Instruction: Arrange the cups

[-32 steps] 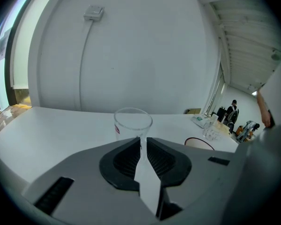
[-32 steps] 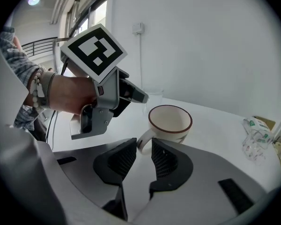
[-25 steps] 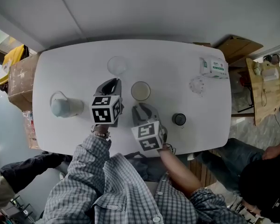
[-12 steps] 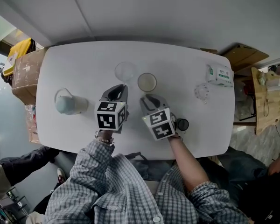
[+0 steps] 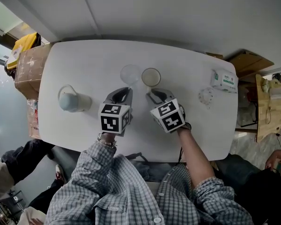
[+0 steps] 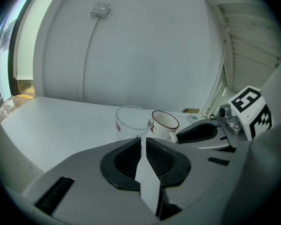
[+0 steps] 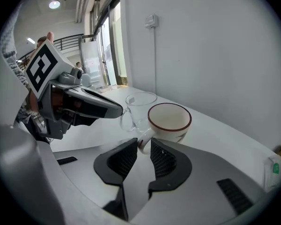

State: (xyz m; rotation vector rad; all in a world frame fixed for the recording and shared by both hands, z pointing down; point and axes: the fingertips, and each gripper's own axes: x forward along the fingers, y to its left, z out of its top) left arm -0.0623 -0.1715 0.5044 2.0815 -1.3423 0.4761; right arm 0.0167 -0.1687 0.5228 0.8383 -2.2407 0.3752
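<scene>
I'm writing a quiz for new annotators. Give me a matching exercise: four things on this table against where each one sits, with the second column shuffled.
1. clear glass cup
2. red-rimmed mug
3. pale blue-grey jug
4. tissue pack

A. near the right end of the table
B. handle between the right tongs
C. alone near the table's left end
D. at the tips of the left tongs

Pairs: 1-D, 2-B, 3-C, 4-A.

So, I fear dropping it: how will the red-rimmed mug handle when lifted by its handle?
The mug looks empty and stiff, so probably light. Gripped only at the handle by the right gripper, it might pivot. Its glossy finish could slip.
</scene>
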